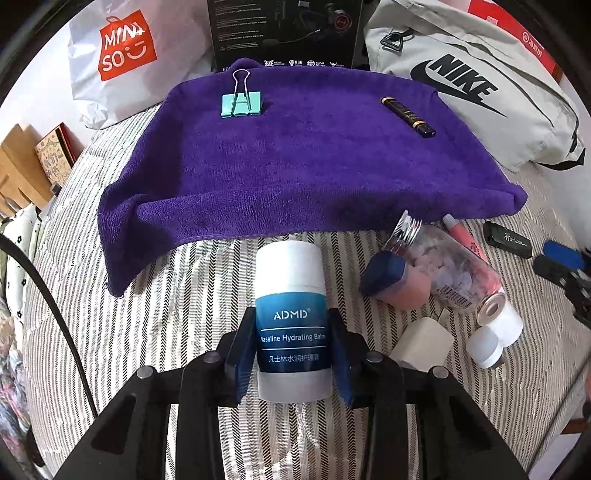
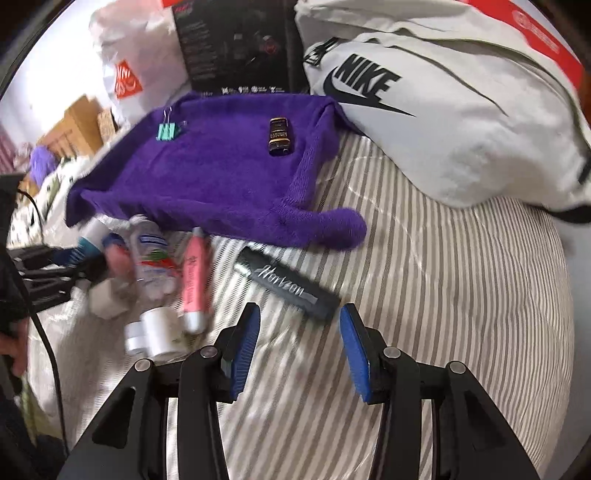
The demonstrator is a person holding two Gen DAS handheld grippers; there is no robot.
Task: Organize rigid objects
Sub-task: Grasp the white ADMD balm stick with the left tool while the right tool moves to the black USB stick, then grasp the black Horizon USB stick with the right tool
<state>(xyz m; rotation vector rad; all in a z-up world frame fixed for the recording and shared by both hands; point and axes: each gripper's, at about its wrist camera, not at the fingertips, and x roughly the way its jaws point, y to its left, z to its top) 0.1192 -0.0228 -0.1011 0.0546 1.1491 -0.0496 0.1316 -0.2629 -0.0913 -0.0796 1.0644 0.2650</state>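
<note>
On the striped bed cover (image 1: 192, 295), the left claw (image 1: 293, 343) is clamped on a white balm stick (image 1: 291, 295) with a blue ADMD label, its blue pads pressing the tube's two sides just in front of the purple towel (image 1: 295, 162). On that towel, to the left, lies a teal binder clip (image 1: 242, 103), and well apart to the right a dark tube with gold bands (image 1: 408, 116). Right of the balm stick, a small heap sits on the cover: a white block (image 1: 424, 345), a blue-and-pink sponge piece (image 1: 391, 282), a clear bottle with a silver cap (image 1: 443, 262) lying on its side, small white jars (image 1: 495, 332) and a pink tube (image 1: 465, 236). Beyond them lies a black bar marked Horizon (image 2: 288, 284). Further right, the right claw (image 2: 299, 350) hangs with its blue pads spread wide and nothing between them, just above the cover and near that black bar. Behind the towel stand a white Miniso bag (image 1: 122, 48), a black box (image 1: 284, 33) and a grey Nike bag (image 2: 443, 110).
</note>
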